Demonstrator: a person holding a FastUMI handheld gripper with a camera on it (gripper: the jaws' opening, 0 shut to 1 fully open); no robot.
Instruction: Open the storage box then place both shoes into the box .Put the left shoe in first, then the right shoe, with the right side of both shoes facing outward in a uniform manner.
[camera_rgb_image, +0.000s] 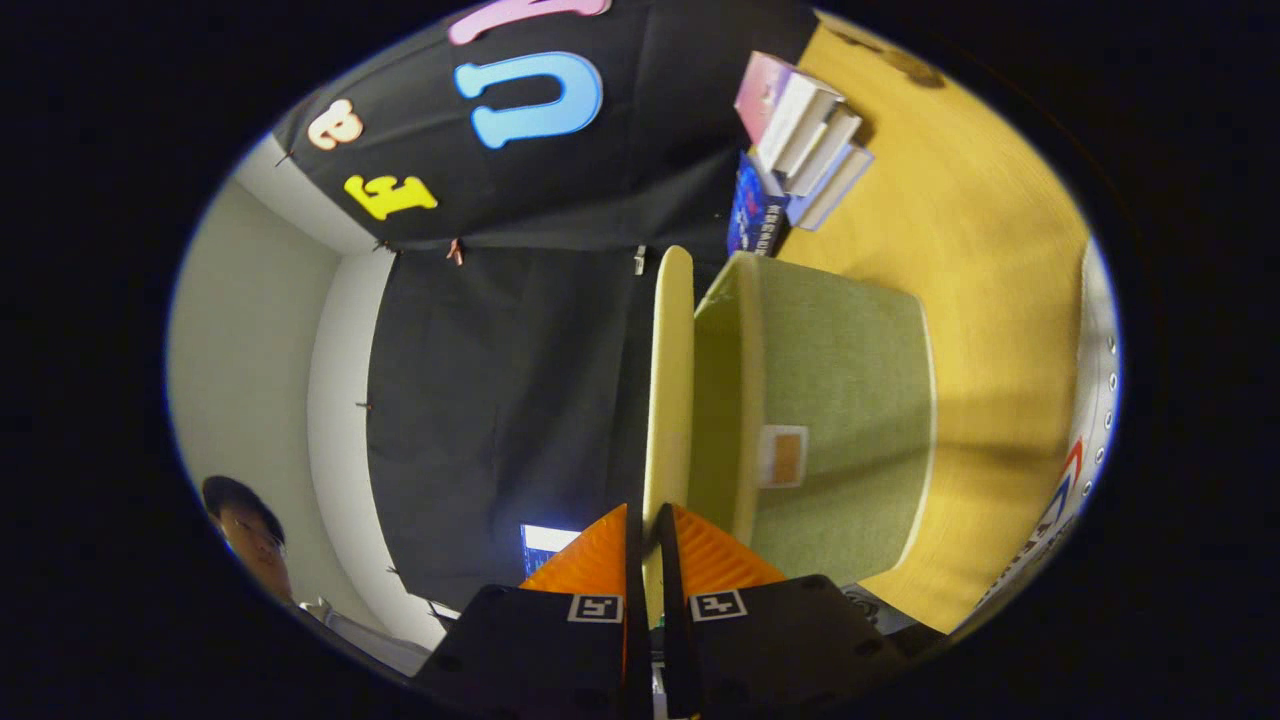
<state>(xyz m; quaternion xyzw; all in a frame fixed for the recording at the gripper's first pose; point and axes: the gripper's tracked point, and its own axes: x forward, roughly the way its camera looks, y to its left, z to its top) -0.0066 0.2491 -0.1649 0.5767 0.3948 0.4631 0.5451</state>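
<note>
Pinched the storage box lid (668, 400) between both orange fingers (600, 560) of the gripper (650, 555), green fabric box (850, 400) at two o'clock.

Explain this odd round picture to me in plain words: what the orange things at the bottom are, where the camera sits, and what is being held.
The camera rides on a hand-held two-finger gripper and looks forward along its orange ribbed fingers, so you see what the tool sees. The picture is turned sideways because the tool is rolled over. The fingers are pinched on the edge of the pale yellow lid of a green fabric storage box, which is swung partly open. The box stands on a yellow wooden table. Beyond it lies a stack of white books. A person stands off to the side by the white wall.
</note>
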